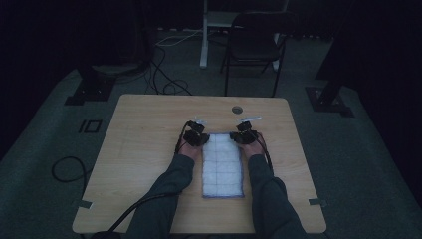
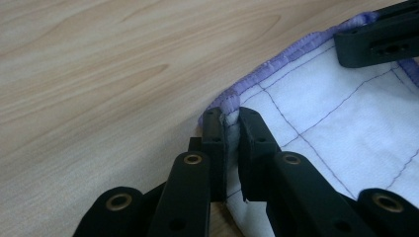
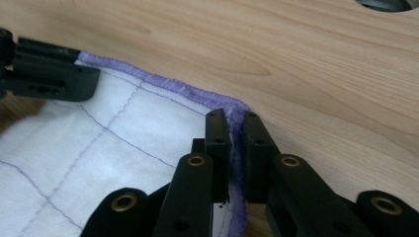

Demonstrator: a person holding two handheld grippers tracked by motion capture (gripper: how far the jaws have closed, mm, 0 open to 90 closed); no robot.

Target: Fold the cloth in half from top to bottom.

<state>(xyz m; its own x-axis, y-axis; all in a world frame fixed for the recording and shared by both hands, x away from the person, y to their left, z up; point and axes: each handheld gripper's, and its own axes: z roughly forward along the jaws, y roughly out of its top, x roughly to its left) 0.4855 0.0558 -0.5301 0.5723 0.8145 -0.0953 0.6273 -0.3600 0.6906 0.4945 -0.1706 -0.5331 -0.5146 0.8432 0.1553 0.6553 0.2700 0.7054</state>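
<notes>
Both grippers pinch far corners of the quilted cloth [image 1: 223, 167] lying flat mid-bench [image 1: 149, 149]: left gripper [image 2: 232, 123] and right gripper [image 3: 236, 123] jaws nearly closed on the purple hem. Risk: thin bite, a corner could slip on lifting; uneven pull would skew it.

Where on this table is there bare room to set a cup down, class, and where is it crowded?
Free: the wood left of the cloth, out to the table edge; the strip right of it; the far band around the grommet. Crowded: the cloth's far corners, where the left gripper and right gripper pinch it.
</notes>
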